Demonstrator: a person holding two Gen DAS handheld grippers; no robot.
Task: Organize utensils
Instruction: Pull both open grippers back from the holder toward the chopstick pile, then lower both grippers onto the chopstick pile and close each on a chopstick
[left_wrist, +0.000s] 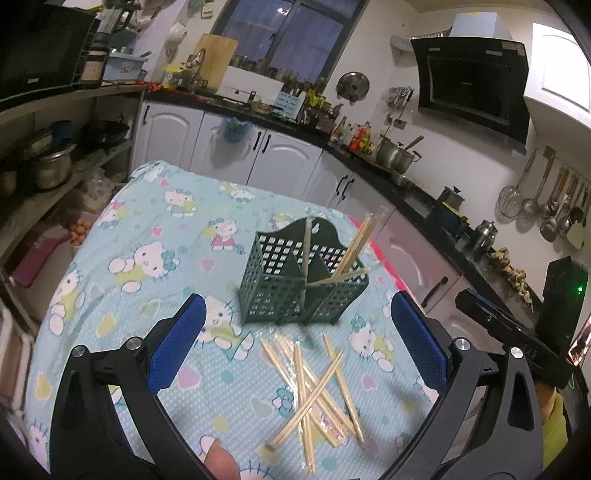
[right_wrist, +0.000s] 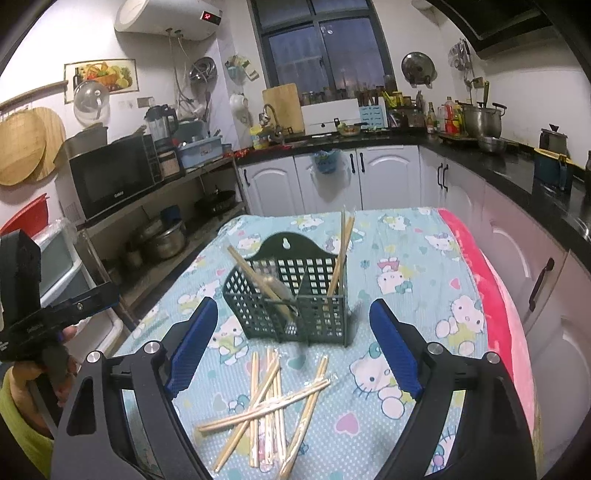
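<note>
A dark green slotted utensil holder (left_wrist: 295, 288) (right_wrist: 291, 295) stands upright on the cartoon-print tablecloth (left_wrist: 147, 266) (right_wrist: 406, 266), with a few wooden chopsticks (left_wrist: 354, 247) (right_wrist: 341, 254) leaning in its compartments. A loose pile of chopsticks (left_wrist: 317, 387) (right_wrist: 273, 398) lies crossed on the cloth in front of the holder. My left gripper (left_wrist: 299, 347) is open above the pile, with nothing between its blue pads (left_wrist: 181, 343). My right gripper (right_wrist: 293, 350) is open too, hovering over the same pile, nothing held. Each view shows the other gripper's body at its edge.
A pink cloth (right_wrist: 491, 295) hangs along the table's right edge. White cabinets (right_wrist: 332, 181) and a cluttered black counter (right_wrist: 498, 158) run behind and to the right. A shelf with a microwave (right_wrist: 110, 177) and pots stands to the left.
</note>
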